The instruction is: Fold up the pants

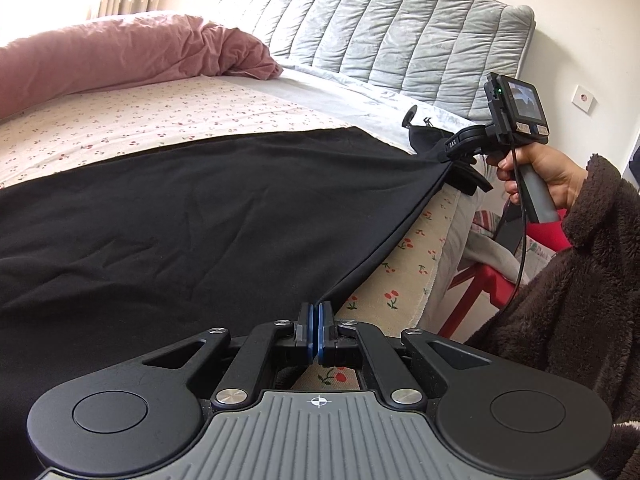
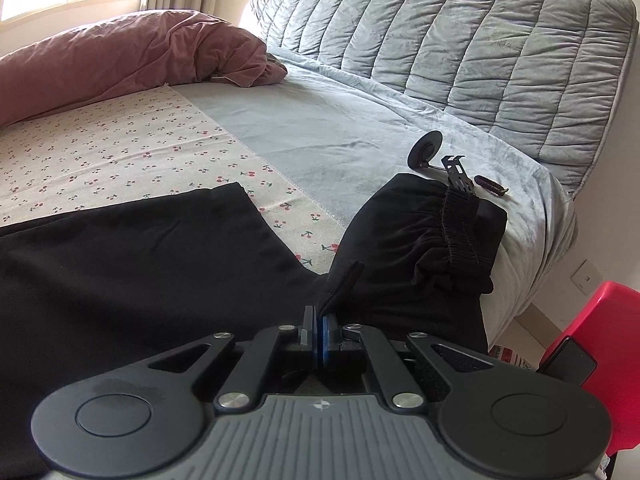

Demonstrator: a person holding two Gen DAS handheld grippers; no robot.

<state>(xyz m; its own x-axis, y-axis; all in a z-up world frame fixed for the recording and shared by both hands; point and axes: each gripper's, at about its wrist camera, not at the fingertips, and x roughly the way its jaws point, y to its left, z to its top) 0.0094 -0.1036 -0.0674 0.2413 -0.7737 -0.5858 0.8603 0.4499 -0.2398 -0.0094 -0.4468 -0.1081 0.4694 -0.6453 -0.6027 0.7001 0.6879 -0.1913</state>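
While the black pants (image 1: pixel 180 208) are lying flat on the cherry sheet (image 1: pixel 140 108), the left gripper (image 1: pixel 319 320) is pinching their near edge tight. Over at two o'clock the right gripper (image 2: pixel 319 322) is clenching the pants too — near the bunched waistband (image 2: pixel 460 228).

Left gripper (image 1: pixel 319 330) and right gripper (image 2: pixel 319 336) both clamped shut, apparently pinching fabric.

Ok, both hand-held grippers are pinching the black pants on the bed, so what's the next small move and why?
Probably lift both together and carry the near edge across. The left hand-held gripper and right hand-held gripper are shut on the black pants, whose edge runs taut between them, while the waistband lies bunched.
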